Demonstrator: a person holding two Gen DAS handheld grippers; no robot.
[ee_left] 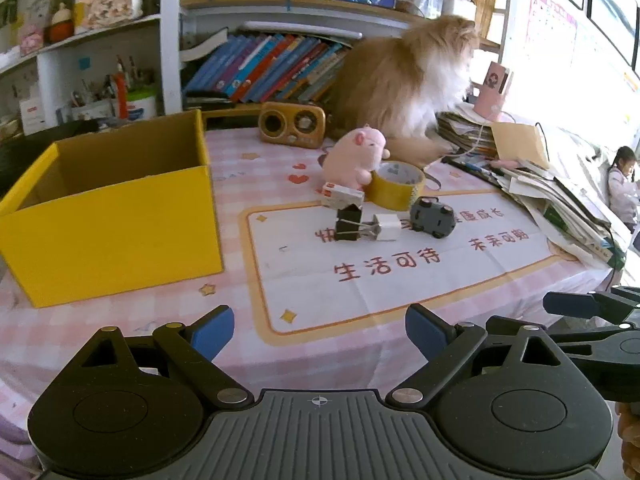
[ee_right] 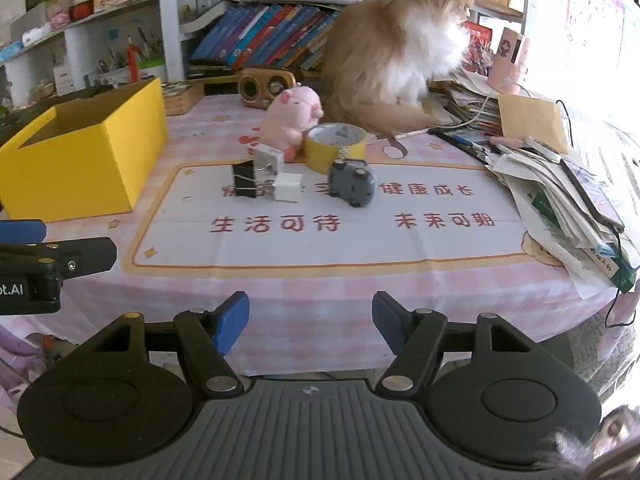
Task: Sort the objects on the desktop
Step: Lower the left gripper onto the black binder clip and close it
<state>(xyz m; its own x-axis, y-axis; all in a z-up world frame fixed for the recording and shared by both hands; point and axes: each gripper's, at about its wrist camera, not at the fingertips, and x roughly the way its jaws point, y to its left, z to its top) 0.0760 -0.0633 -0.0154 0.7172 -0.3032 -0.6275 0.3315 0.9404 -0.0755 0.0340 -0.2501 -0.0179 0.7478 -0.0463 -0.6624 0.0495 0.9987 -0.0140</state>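
Yellow cardboard box [ee_left: 120, 216] stood open and apparently empty at the left of the pink checked tablecloth [ee_left: 168, 308]. Small items lay clustered mid-table, well apart from both grippers: pink plush pig [ee_left: 356, 156] leaning on the yellow tape roll [ee_left: 396, 186], a small red-and-white box [ee_left: 342, 195] touching the roll, a black binder clip [ee_left: 349, 222] against a white charger cube [ee_left: 387, 227], and a grey toy car [ee_left: 434, 216] tipped on its side just beside them.

Left gripper [ee_left: 320, 330] hung over the near table edge, fingers wide apart, nothing between them. Right gripper [ee_right: 310, 322] was also short of the table, fingers apart and empty. Nothing appeared sorted yet.

Risks, as judged:
- Items touched one another; closing on the clip would likely drag the charger cube, or knock the car.
- Pig rested on the tape roll; lifting the roll could topple it.
- A long-haired cat [ee_left: 404, 80] sat right behind the cluster, its tail near the roll. It might move, swat or scatter things.
- Leaning paper stack [ee_left: 560, 204] at right could slide if brushed.
- Both grippers aimed at one cluster; they could collide.
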